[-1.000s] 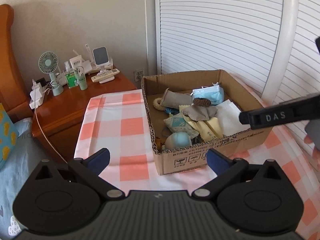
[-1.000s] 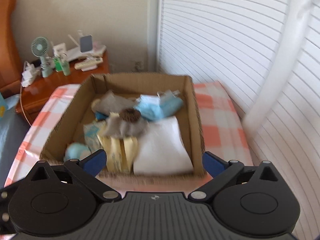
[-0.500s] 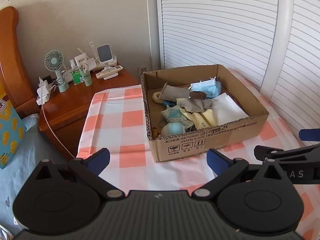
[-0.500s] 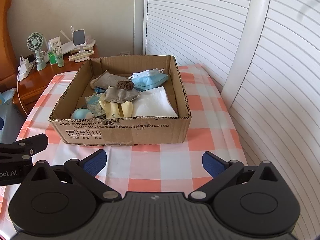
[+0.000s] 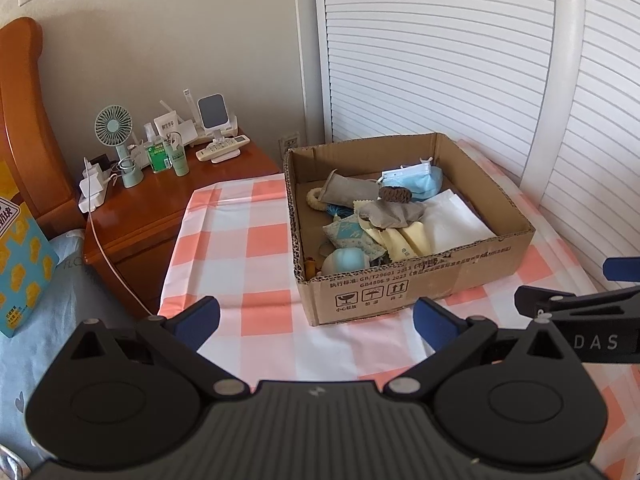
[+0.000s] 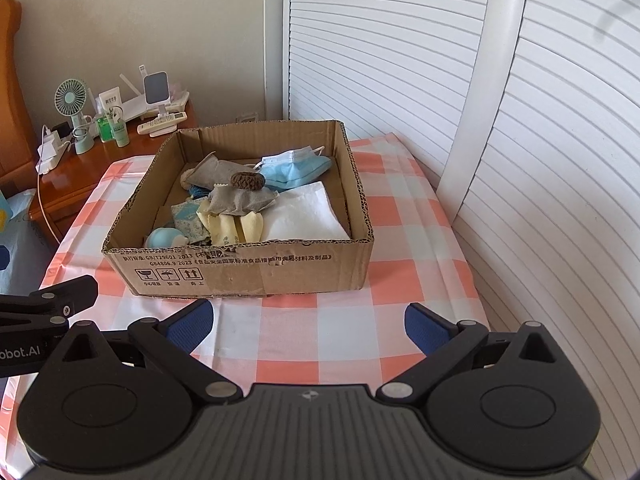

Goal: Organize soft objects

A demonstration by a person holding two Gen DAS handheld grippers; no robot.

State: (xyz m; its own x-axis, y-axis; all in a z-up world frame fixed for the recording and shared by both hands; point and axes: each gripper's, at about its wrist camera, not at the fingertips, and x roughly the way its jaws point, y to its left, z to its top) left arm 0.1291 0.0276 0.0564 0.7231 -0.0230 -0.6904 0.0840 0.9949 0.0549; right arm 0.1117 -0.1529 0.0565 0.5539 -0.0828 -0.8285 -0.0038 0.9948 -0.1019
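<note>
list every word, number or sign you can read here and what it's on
"DAS": right gripper, seen from the left wrist.
"obot.AI", start cut off: left gripper, seen from the right wrist.
"GB/T29601 2013" and "GB4806.9 2023", Chinese text, three handling symbols: cardboard box front.
Too small or blurred: green bottle, white tube, yellow cloth, blue bag.

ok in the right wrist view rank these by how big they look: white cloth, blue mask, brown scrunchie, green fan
1. white cloth, largest
2. blue mask
3. green fan and brown scrunchie: they look about alike; the fan stands farther back on the nightstand, so I won't rank them.
</note>
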